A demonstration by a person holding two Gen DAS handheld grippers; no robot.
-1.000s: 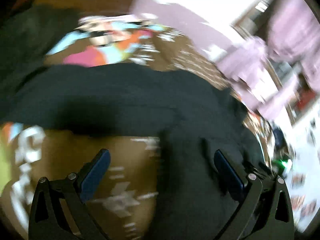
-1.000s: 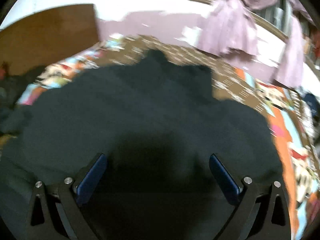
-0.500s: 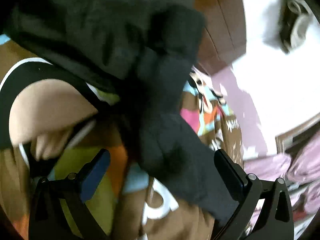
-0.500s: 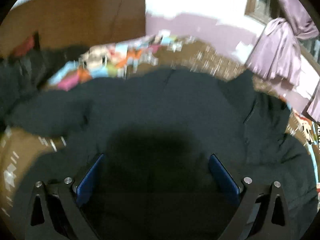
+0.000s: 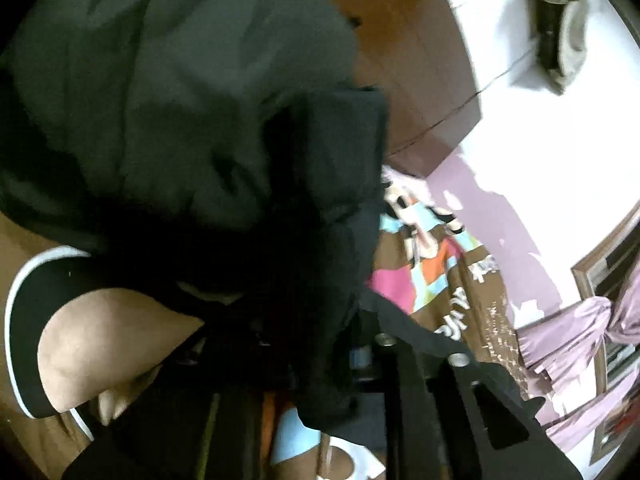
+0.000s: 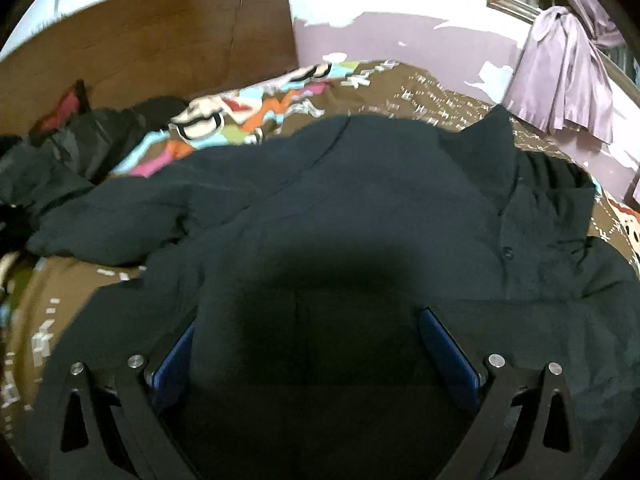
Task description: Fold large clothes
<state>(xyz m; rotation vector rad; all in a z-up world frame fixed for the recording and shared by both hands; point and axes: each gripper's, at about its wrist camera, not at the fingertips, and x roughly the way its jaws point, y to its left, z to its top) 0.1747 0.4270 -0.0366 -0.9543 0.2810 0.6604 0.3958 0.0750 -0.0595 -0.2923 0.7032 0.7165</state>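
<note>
A large dark jacket (image 6: 360,208) lies spread on the bed, one sleeve (image 6: 108,224) stretched out to the left. My right gripper (image 6: 308,344) is open just above the jacket's near part, its blue pads (image 6: 448,356) wide apart. In the left wrist view my left gripper (image 5: 340,356) has its jaws drawn together on a fold of the dark jacket cloth (image 5: 320,280), which hangs over and hides the left finger. More dark cloth (image 5: 160,80) fills the upper left of that view.
The bed has a brown bedspread with bright cartoon patches (image 6: 256,112). A wooden headboard (image 6: 160,40) stands behind it. Other dark clothes (image 6: 80,136) are piled at the bed's far left. Purple curtains (image 6: 564,76) hang at the right. A person's arm (image 5: 104,344) is beside the left gripper.
My left gripper swung left to the sleeve end and closed on the cloth. My right gripper stayed open and its view turned slightly left over the jacket.
</note>
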